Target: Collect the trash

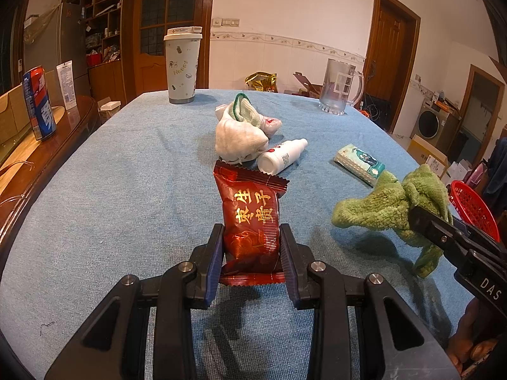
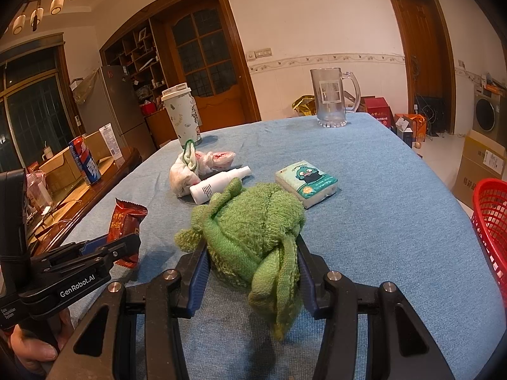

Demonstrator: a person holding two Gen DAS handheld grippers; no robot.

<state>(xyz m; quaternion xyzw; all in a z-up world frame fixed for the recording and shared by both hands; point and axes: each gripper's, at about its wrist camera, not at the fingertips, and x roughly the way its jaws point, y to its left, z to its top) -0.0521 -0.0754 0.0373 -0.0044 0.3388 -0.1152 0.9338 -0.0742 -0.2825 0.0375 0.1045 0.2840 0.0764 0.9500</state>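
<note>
My left gripper (image 1: 252, 243) is shut on a red snack packet (image 1: 250, 218), held upright above the blue tablecloth; the same packet (image 2: 125, 224) shows at the left of the right wrist view. A crumpled green cloth (image 2: 253, 231) is clamped in my right gripper (image 2: 252, 269), part of it hanging down in front. In the left wrist view this green cloth (image 1: 393, 205) sits at the right, with the right gripper's fingers (image 1: 443, 237) on it. Ahead on the cloth lie a white crumpled bag (image 1: 240, 136), a white spray bottle (image 1: 282, 155) and a tissue pack (image 1: 359, 161).
A red mesh basket (image 2: 491, 221) stands off the table's right edge. At the far end are a lidded tumbler (image 1: 182, 65) and a glass mug (image 1: 339, 87). A blue-red can (image 1: 38, 103) stands on the wooden sideboard at left. A hand (image 2: 28, 348) grips the left handle.
</note>
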